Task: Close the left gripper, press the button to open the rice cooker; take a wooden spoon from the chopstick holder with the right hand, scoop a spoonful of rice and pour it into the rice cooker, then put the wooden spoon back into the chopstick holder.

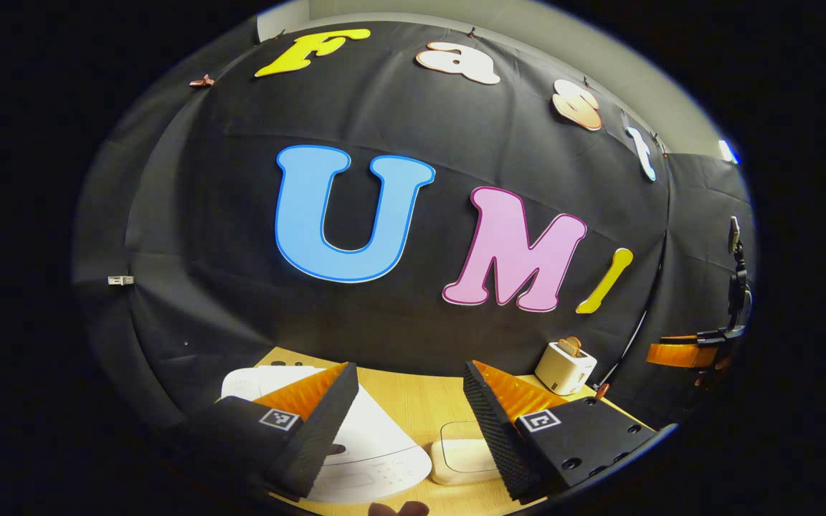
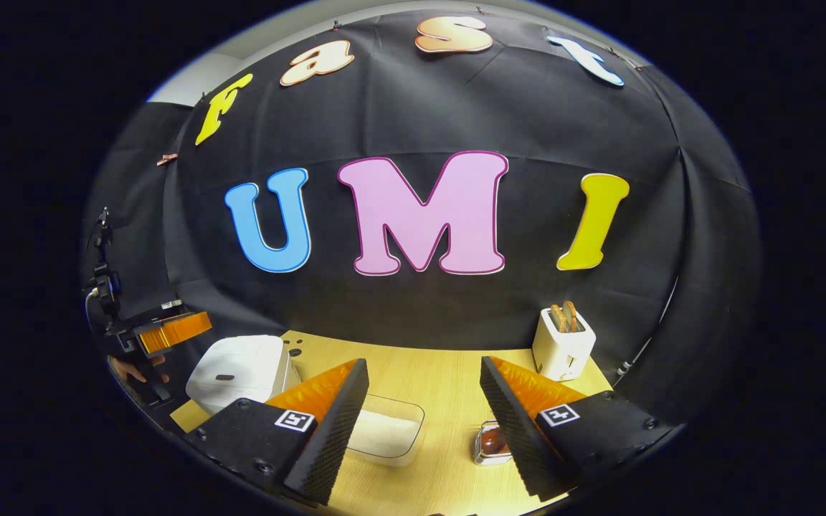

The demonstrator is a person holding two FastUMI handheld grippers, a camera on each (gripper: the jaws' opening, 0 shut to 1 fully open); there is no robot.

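Table (image 2: pixel 427 373): pale wood-grain top, matte, front edge cut off by both cams. Rice cooker (image 2: pixel 241 369): white glossy plastic, rounded box shape, lid down; sits far left on table in right gripper view, and in left gripper view it lies just under/behind the left finger (image 1: pixel 377 448), control panel partly hidden. Toaster (image 2: pixel 562 344): white, boxy w/ rounded corners, two brown slices sticking up, back right near the wall. Rice tub (image 2: pixel 388 428): clear rectangular container w/ rounded corners, white grainy fill, mid-table btw cooker and the small holder; near half hidden by right gripper's finger. Chopstick holder (image 2: pixel 490 444): small, shiny clear/metal rim, brownish inside; mostly blocked by finger, spoon can't be made out. Left gripper (image 1: pixel 407 419): released, fingers spread wide, black ridged foam pads on orange ribbed backs, nothing btw them. Right gripper (image 2: pixel 424 423): also released, same build, gap bare. Far left in right gripper view: other gripper's orange finger, hand partly seen.
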